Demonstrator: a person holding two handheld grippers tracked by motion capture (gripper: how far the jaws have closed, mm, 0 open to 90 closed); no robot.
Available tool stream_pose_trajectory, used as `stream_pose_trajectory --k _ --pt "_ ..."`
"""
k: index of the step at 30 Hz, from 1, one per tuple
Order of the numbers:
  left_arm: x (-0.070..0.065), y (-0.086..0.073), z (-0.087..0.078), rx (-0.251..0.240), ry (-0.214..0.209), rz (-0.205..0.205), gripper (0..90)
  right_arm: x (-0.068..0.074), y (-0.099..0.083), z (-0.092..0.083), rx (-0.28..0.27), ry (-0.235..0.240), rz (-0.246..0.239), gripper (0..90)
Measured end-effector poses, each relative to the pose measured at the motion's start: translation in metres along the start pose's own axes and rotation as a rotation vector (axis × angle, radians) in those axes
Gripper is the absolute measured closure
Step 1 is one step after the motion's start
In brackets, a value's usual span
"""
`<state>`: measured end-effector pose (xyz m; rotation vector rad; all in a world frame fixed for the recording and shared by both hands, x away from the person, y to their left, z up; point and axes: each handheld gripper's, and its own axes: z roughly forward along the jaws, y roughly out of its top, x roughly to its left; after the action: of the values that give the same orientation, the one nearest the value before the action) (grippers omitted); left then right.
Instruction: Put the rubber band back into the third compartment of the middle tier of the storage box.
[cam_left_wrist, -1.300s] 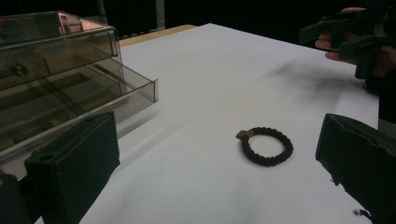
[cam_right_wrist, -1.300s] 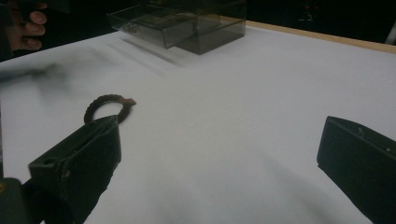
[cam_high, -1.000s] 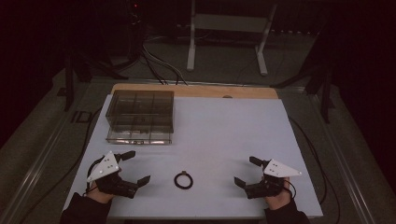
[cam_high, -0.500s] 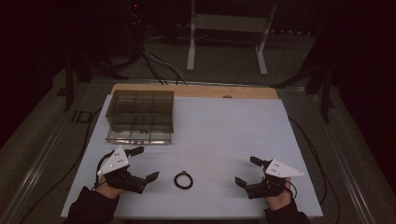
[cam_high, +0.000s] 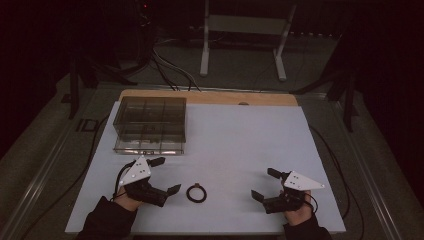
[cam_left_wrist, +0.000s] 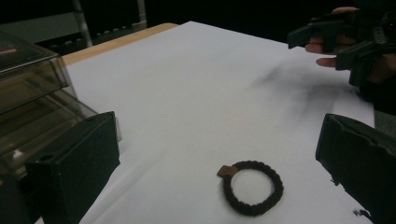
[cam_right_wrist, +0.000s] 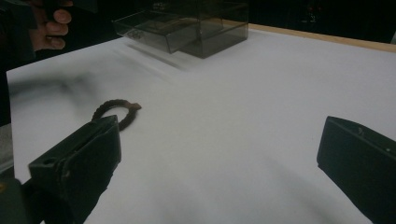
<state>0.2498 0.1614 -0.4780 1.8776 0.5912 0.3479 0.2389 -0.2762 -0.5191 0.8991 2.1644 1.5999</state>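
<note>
Both tongs, left (cam_high: 163, 175) and right (cam_high: 264, 184), spread wide, empty. Small black braided ring (cam_high: 196, 193) lies flat on white worktop (cam_high: 240, 135); likely to skid away if pinched.

1. The white table (cam_high: 240, 140) lies bare across its middle and right, from the near edge to the far wooden strip (cam_high: 210, 96); a gripper could pass freely there.
2. A clear compartment box (cam_high: 150, 125) stands at the far left, blocking that corner.
3. A dark braided ring (cam_high: 196, 193) lies flat near the front, between the left gripper (cam_high: 165, 175) and the right gripper (cam_high: 263, 183), both with jaws spread wide.
4. Bare table separates the ring from the box.
</note>
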Motion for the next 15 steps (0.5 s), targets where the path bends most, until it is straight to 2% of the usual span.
stream_pose_trajectory --k 15 --pt "-0.003 -0.002 0.022 0.03 -0.04 -0.017 0.4 0.0 0.0 0.0 0.001 0.002 0.004 0.0"
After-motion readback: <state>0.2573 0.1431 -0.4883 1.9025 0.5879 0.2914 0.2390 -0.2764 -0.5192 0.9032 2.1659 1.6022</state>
